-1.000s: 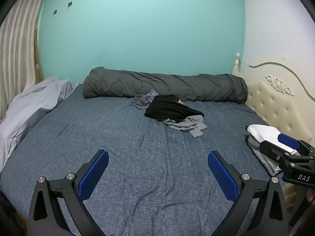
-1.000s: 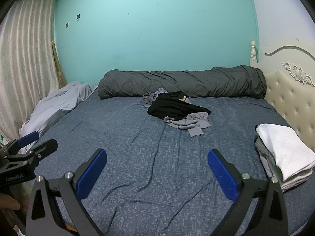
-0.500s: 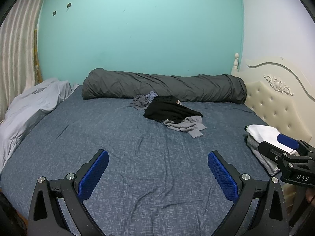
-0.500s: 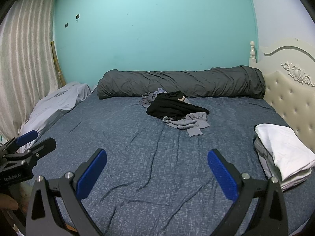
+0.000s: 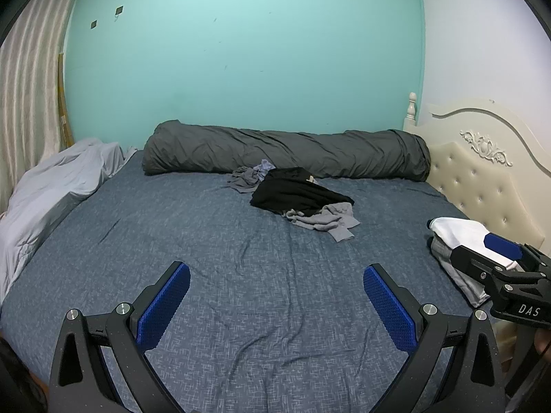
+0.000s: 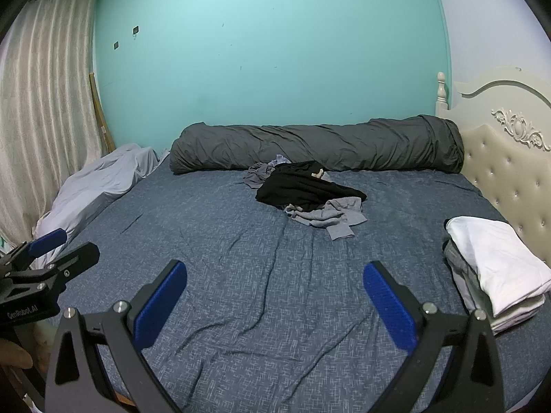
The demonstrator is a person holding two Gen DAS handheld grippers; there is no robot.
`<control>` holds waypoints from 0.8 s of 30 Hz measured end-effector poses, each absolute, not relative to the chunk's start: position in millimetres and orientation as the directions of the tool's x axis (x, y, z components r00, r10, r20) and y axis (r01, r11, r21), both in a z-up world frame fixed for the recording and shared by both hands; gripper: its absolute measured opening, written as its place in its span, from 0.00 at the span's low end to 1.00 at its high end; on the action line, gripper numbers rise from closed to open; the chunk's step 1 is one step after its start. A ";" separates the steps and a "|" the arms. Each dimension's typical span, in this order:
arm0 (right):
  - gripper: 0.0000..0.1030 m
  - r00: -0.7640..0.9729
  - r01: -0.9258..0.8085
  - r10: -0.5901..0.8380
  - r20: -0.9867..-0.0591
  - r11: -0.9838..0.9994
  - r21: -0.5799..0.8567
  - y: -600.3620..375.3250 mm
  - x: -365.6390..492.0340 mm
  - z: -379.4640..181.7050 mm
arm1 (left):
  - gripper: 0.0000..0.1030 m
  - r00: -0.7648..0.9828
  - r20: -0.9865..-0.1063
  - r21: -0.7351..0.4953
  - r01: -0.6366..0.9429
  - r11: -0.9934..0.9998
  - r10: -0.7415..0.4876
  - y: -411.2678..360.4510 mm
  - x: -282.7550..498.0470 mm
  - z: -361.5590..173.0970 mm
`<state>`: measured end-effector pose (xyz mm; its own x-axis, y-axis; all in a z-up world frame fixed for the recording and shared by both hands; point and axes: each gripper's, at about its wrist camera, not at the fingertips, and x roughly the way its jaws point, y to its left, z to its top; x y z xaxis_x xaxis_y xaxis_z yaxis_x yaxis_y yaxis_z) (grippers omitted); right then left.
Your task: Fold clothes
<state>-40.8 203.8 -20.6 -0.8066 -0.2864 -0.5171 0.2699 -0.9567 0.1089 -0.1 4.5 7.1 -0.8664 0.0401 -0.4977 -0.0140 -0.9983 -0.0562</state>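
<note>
A loose pile of clothes lies mid-bed near the far side: a black garment [image 5: 298, 194] [image 6: 303, 186], a grey garment [image 5: 325, 220] [image 6: 327, 215] in front of it and a crumpled grey one [image 5: 246, 179] [image 6: 256, 173] behind. A folded stack with a white piece on top [image 5: 458, 237] [image 6: 496, 261] sits at the bed's right edge. My left gripper [image 5: 275, 292] is open and empty above the near bed. My right gripper [image 6: 273, 296] is open and empty too. Each gripper shows at the side of the other's view, the right one [image 5: 499, 268] and the left one [image 6: 44, 258].
The bed has a dark blue sheet [image 5: 206, 247] [image 6: 213, 241]. A rolled dark grey duvet [image 5: 286, 151] [image 6: 316, 148] lies along the teal wall. A pale grey blanket [image 5: 51, 186] [image 6: 103, 179] is heaped at the left. A cream padded headboard [image 5: 482, 179] [image 6: 509, 172] bounds the right. Curtains [image 6: 41, 120] hang left.
Both grippers have drifted slightly forward and up over the bed; the clothes and the folded stack have not moved. Both stay open.
</note>
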 end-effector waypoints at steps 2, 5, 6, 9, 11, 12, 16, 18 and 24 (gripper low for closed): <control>1.00 -0.807 0.270 -0.286 -0.517 -0.957 0.109 204.3 -40.8 -20.9 | 1.00 -0.867 -0.497 -0.056 -0.017 -0.998 0.042 5.2 0.7 6.3; 1.00 -0.807 0.270 -0.287 -0.517 -0.957 0.109 205.0 -40.8 -20.7 | 1.00 -0.867 -0.496 -0.058 -0.020 -0.998 0.046 6.4 1.7 5.6; 1.00 -0.806 0.271 -0.287 -0.517 -0.957 0.109 205.3 -40.9 -20.6 | 1.00 -0.867 -0.497 -0.057 -0.020 -0.998 0.046 7.0 1.7 5.5; 1.00 -0.807 0.269 -0.286 -0.517 -0.957 0.108 206.8 -40.3 -20.8 | 1.00 -0.868 -0.495 -0.059 -0.022 -0.998 0.048 6.7 3.1 5.6; 1.00 -0.807 0.268 -0.284 -0.517 -0.957 0.106 207.2 -40.6 -19.9 | 1.00 -0.868 -0.494 -0.060 -0.023 -0.998 0.050 6.1 2.8 6.9; 1.00 -0.808 0.268 -0.283 -0.517 -0.957 0.106 207.1 -40.4 -19.9 | 1.00 -0.868 -0.494 -0.061 -0.024 -0.998 0.051 6.0 2.8 7.1; 1.00 -0.807 0.268 -0.284 -0.518 -0.957 0.107 207.2 -41.6 -18.3 | 1.00 -0.868 -0.493 -0.064 -0.026 -0.998 0.054 5.5 2.6 8.1; 1.00 -0.808 0.269 -0.284 -0.517 -0.957 0.106 207.0 -40.9 -18.6 | 1.00 -0.869 -0.492 -0.065 -0.026 -0.998 0.054 5.1 2.5 8.4; 1.00 -0.809 0.269 -0.283 -0.516 -0.957 0.104 206.9 -41.3 -19.3 | 1.00 -0.870 -0.491 -0.063 -0.026 -0.998 0.054 7.5 1.7 9.1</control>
<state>-41.3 206.9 -19.3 -0.8086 -0.2834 -0.5156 0.2689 -0.9575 0.1045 1.7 7.5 9.1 -0.8695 0.0542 -0.4909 -0.0264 -0.9976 -0.0633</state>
